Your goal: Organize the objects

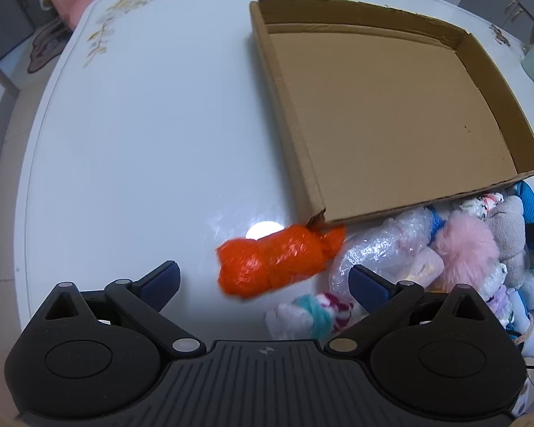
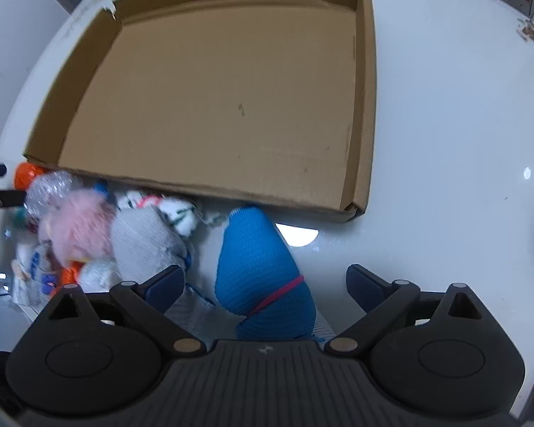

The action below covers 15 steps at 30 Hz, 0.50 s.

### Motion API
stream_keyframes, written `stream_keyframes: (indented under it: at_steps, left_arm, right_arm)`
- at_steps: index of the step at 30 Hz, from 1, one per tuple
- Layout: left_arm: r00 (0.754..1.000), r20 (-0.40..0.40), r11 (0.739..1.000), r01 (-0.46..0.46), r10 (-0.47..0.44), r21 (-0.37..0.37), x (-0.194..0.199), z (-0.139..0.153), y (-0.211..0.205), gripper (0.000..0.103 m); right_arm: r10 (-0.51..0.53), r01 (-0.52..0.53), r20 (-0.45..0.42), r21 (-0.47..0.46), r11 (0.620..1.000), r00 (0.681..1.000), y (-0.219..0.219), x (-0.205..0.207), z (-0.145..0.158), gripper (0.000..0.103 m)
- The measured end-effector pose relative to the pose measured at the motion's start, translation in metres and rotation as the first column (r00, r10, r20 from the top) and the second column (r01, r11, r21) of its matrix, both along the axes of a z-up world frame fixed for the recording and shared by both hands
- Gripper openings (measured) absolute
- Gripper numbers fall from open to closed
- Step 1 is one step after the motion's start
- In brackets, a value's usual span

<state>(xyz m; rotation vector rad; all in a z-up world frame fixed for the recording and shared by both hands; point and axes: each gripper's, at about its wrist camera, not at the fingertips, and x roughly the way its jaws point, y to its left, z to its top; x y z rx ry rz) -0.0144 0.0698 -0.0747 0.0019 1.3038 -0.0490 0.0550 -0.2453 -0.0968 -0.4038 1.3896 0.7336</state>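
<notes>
Left wrist view shows an orange crinkly bag (image 1: 279,261) lying on the white counter (image 1: 142,124), its far end touching the near corner of the shallow cardboard box (image 1: 384,114). The left gripper (image 1: 265,284) hangs just short of the bag with its fingers spread wide apart, holding nothing; the bag's near edge sits between the two blue pads (image 1: 163,277). Right of the bag, along the box's near wall, lies a heap of soft things: a clear bubble-wrap bundle (image 1: 384,245), a pink fluffy toy (image 1: 468,249), a grey plush (image 1: 509,227) and a small teal-and-white plush (image 1: 309,315) close to the gripper body.

From the right wrist view, a blue ribbed knit piece (image 2: 263,274) with a thin red band around it lies on the counter (image 2: 445,124) just in front of the box's near wall (image 2: 231,192). The right gripper (image 2: 265,284) is also spread wide, and the blue piece lies between its fingers, though whether they touch it cannot be told. To its left sits the same heap, with the grey plush (image 2: 142,238) and the pink toy (image 2: 82,227) blurred. The box floor (image 2: 224,99) is bare brown cardboard.
</notes>
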Motion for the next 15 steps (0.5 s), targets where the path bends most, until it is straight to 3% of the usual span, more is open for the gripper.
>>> stream_keyframes:
  at_steps: [7,9,11,13,15]
  left_arm:
    - [0.999,0.036,1.0,-0.002,0.002,0.01,0.003,-0.006,0.004,0.102]
    - [0.999,0.028,0.999,-0.034,0.034,-0.009,0.004,-0.011,0.01,0.096]
    - [0.998,-0.006,0.997,-0.061,0.061,-0.046,0.004,-0.017,0.015,0.074]
    - [0.998,0.001,0.996,-0.065,0.065,-0.055,0.003,-0.015,0.015,0.066]
    - [0.999,-0.002,0.997,-0.053,0.053,-0.047,0.001,-0.013,0.014,0.064]
  right_arm:
    - [0.006,-0.006,0.004,-0.019,1.0,1.0,0.009,-0.007,-0.009,0.077]
    - [0.009,-0.009,0.008,-0.011,1.0,1.0,0.011,-0.009,-0.008,0.071]
    - [0.018,-0.018,0.018,-0.006,1.0,1.0,0.012,-0.012,-0.006,0.057]
    - [0.014,-0.014,0.001,0.014,1.0,1.0,0.012,-0.014,-0.004,0.051]
    - [0.021,-0.021,-0.003,0.014,1.0,1.0,0.014,-0.017,-0.004,0.05]
